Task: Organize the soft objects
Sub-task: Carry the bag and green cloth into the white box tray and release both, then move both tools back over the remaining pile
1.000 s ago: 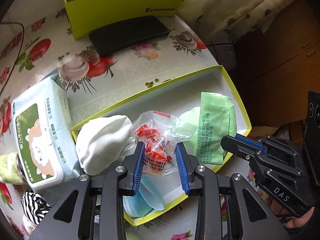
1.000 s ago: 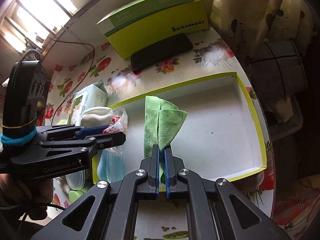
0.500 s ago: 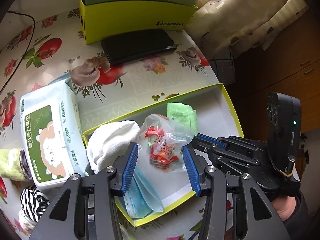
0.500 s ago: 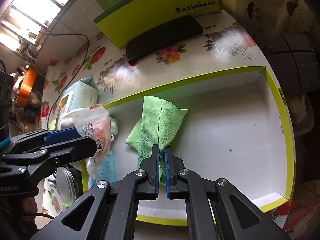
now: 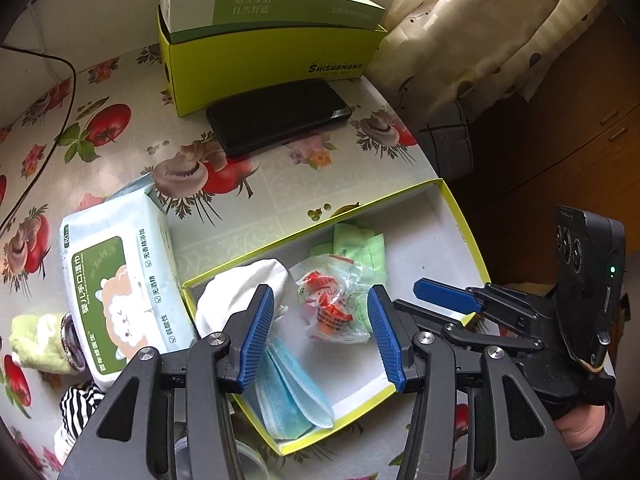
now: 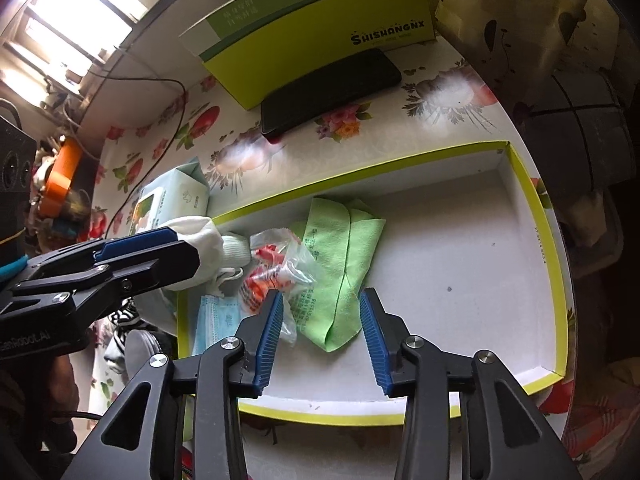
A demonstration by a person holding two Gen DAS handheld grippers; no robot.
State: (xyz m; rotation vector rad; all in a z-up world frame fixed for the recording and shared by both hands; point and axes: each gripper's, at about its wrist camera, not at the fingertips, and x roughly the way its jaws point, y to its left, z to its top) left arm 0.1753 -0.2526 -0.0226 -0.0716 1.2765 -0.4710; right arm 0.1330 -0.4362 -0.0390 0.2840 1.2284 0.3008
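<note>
A shallow yellow-rimmed white box (image 5: pixel 466 224) (image 6: pixel 536 216) lies on the flowered table. In it lie a folded green cloth (image 6: pixel 340 252) (image 5: pixel 360 240), a clear bag of red-and-white sweets (image 5: pixel 332 304) (image 6: pixel 272 272), a white sock (image 5: pixel 236 292) (image 6: pixel 200 232) and blue face masks (image 5: pixel 292 396) (image 6: pixel 220 320). My left gripper (image 5: pixel 322 336) is open and empty above the bag. My right gripper (image 6: pixel 322 336) is open and empty above the green cloth's near end; it also shows in the left wrist view (image 5: pixel 444 296).
A wet-wipes pack (image 5: pixel 116 292) lies left of the box, with a green cloth (image 5: pixel 36 344) and striped fabric (image 5: pixel 80 404) beyond it. A black phone (image 5: pixel 276 116) and a yellow-green carton (image 5: pixel 264 56) are at the back. The table edge runs along the right.
Both grippers opened. The left one let the sweets bag drop into the box and pulled back. The right one let go of the green cloth, which now lies flat.
</note>
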